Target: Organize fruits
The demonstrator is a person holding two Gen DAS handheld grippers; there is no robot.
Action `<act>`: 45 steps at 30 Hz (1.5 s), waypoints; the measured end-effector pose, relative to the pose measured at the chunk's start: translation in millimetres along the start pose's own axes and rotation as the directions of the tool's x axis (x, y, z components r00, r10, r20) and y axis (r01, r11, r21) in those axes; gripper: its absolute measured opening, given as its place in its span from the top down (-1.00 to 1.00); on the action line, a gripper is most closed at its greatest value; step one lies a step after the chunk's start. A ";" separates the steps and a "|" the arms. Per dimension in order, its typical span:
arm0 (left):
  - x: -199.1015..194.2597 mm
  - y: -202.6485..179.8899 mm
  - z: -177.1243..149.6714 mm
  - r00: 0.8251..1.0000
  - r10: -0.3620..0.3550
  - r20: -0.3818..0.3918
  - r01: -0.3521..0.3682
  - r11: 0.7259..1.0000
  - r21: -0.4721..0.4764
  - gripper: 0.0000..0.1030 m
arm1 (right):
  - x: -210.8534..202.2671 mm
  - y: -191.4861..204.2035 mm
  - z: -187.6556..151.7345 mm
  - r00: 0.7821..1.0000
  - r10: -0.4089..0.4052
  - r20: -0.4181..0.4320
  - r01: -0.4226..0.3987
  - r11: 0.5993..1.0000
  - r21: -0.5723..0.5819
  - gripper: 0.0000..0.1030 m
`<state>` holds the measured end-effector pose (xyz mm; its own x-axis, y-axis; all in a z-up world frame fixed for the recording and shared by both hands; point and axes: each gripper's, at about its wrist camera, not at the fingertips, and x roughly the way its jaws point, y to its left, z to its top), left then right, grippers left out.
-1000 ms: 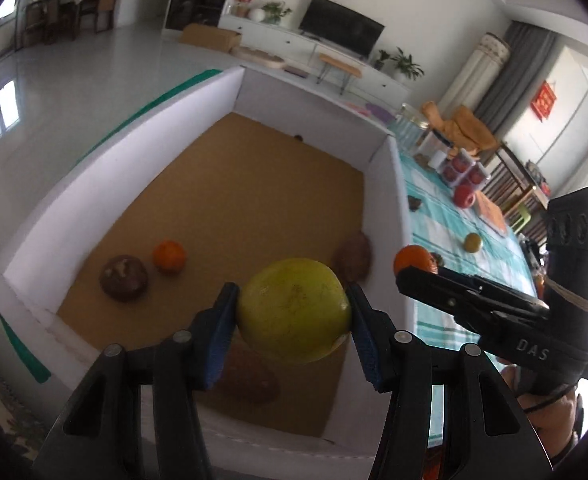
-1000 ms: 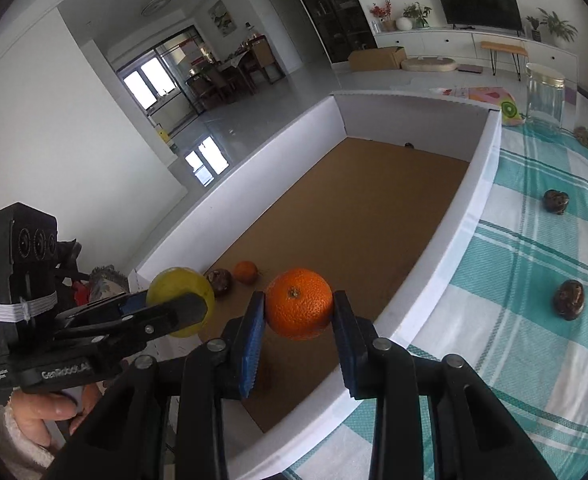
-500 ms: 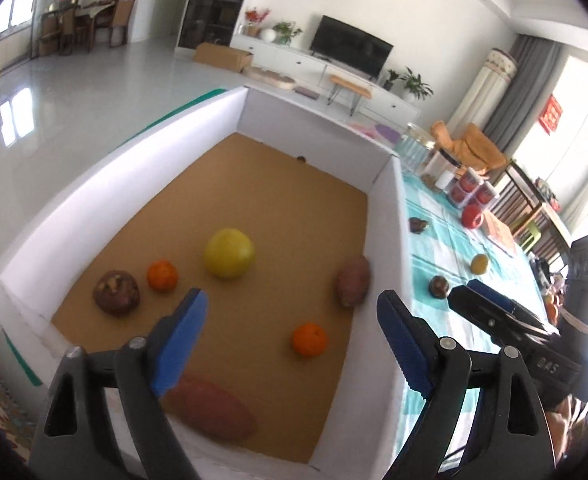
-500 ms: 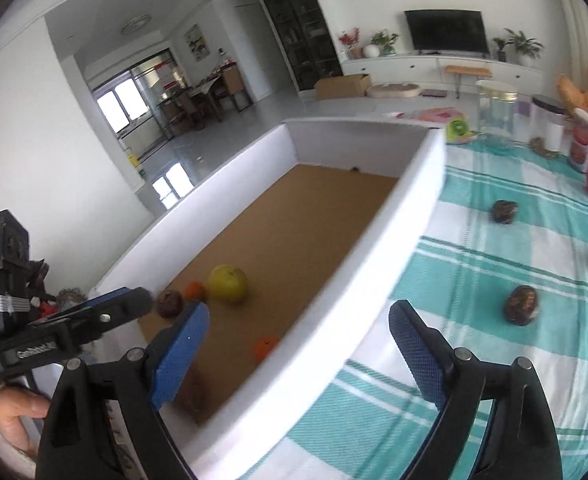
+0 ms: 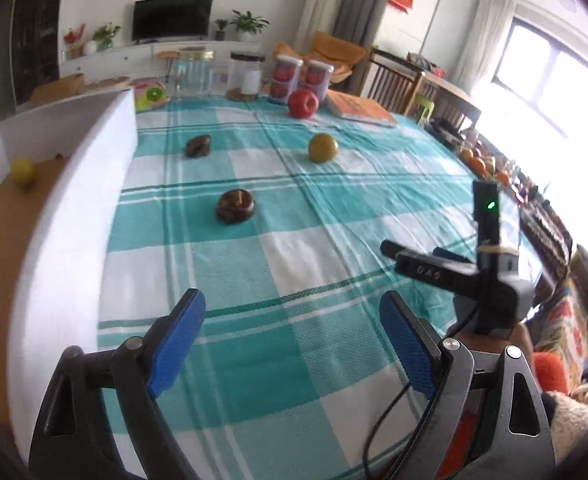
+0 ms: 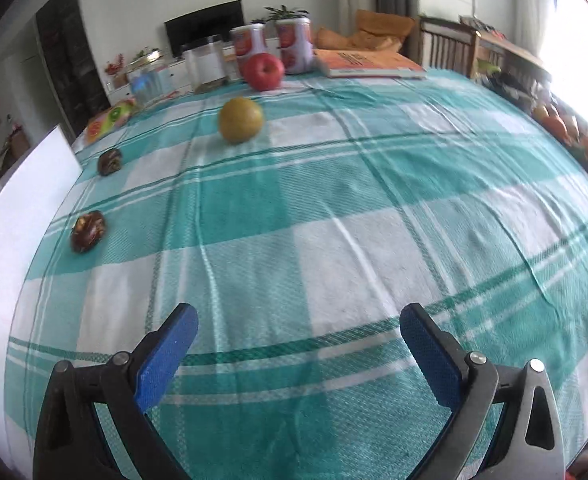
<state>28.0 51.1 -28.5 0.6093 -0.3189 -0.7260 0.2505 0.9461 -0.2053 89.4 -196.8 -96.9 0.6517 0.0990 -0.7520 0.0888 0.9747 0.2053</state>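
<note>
With one yellow-green fruit (image 5: 22, 171) already lying inside the white box (image 5: 74, 184), both the left gripper (image 5: 292, 342) and right gripper (image 6: 297, 354), jaws freshly spread and empty, face four fruits outside it: two dark fruits (image 5: 235, 205) near its wall, a yellow pear (image 6: 240, 119) and a red apple (image 6: 264, 71) farther off.

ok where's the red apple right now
The red apple sits at the table's far end in both views, just in front of the two red-labelled jars, beyond the yellow-green fruit.
</note>
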 end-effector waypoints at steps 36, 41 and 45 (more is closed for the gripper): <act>86.7 12.5 -12.9 0.982 0.177 -0.072 -0.172 0.982 0.075 -0.84 | 18.5 12.9 -6.0 0.986 -0.156 -0.052 0.152 0.985 -0.076 -1.00; 86.8 12.4 -13.0 0.982 0.177 -0.072 -0.172 0.982 0.075 -0.85 | 18.5 12.9 -6.0 0.986 -0.156 -0.052 0.152 0.985 -0.077 -1.00; 86.9 12.3 -13.1 0.981 0.178 -0.072 -0.172 0.982 0.075 -0.85 | 18.5 12.8 -6.1 0.986 -0.156 -0.052 0.152 0.985 -0.077 -1.00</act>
<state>74.1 35.8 -102.7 0.5886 -0.1409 -0.7960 0.1973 0.9800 -0.0276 97.9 -181.3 -112.0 0.5896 -0.0443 -0.8065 0.1286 0.9909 0.0396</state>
